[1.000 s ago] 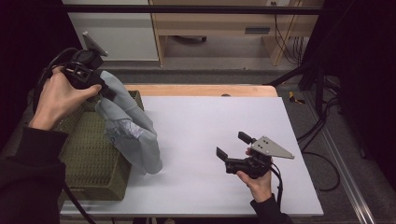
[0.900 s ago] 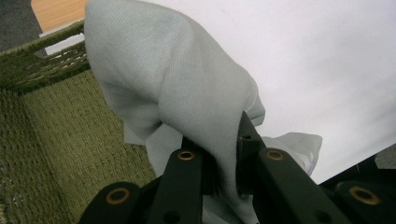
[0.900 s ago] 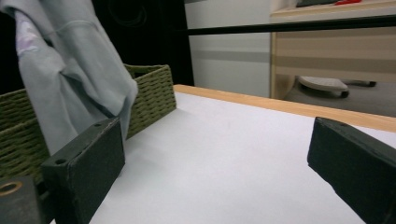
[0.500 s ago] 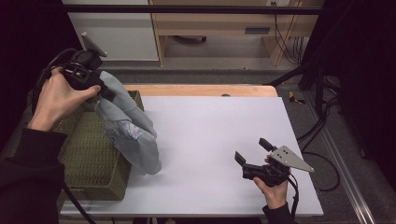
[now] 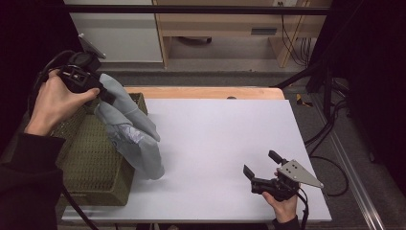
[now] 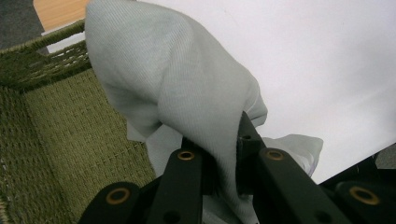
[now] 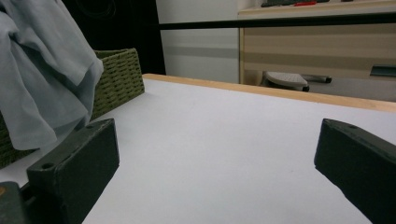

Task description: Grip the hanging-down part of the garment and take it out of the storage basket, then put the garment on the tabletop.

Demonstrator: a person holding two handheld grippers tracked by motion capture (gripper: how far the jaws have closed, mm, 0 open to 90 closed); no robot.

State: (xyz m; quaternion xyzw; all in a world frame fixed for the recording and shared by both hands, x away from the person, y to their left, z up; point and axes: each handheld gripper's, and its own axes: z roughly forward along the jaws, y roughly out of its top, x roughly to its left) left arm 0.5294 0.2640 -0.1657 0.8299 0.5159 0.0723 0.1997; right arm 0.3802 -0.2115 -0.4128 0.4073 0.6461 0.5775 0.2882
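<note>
**Left claw holding grey cloth over basket; right claw open and empty**

High view. My left claw (image 5: 106, 96) is up at the far left, clamped on the top of a pale grey cloth (image 5: 136, 139). The cloth hangs down from the grip, drapes over the right rim of a green woven basket (image 5: 91, 158), and its lower end reaches the white table (image 5: 225, 139) just to the right of the basket. The basket sits at the left edge of the table. My right claw (image 5: 261, 168) is at the near right, low over the table, jaws spread apart with nothing between them, well apart from the cloth. The grey plate on its top points right.

Left gripper view. The two black jaws are pressed together on a fold of the grey cloth (image 6: 177, 88); fabric bunches out above and to either side of the pinch. The basket (image 6: 60, 130) lies below and to the left, its woven floor visible. White table (image 6: 327, 70) to the right.

Right gripper view. Both jaws stand wide, one at each lower corner, bare table (image 7: 224, 144) between them. The cloth (image 7: 42, 74) hangs at the far left in front of the basket (image 7: 119, 77). I see no contact between this claw and the cloth.
</note>
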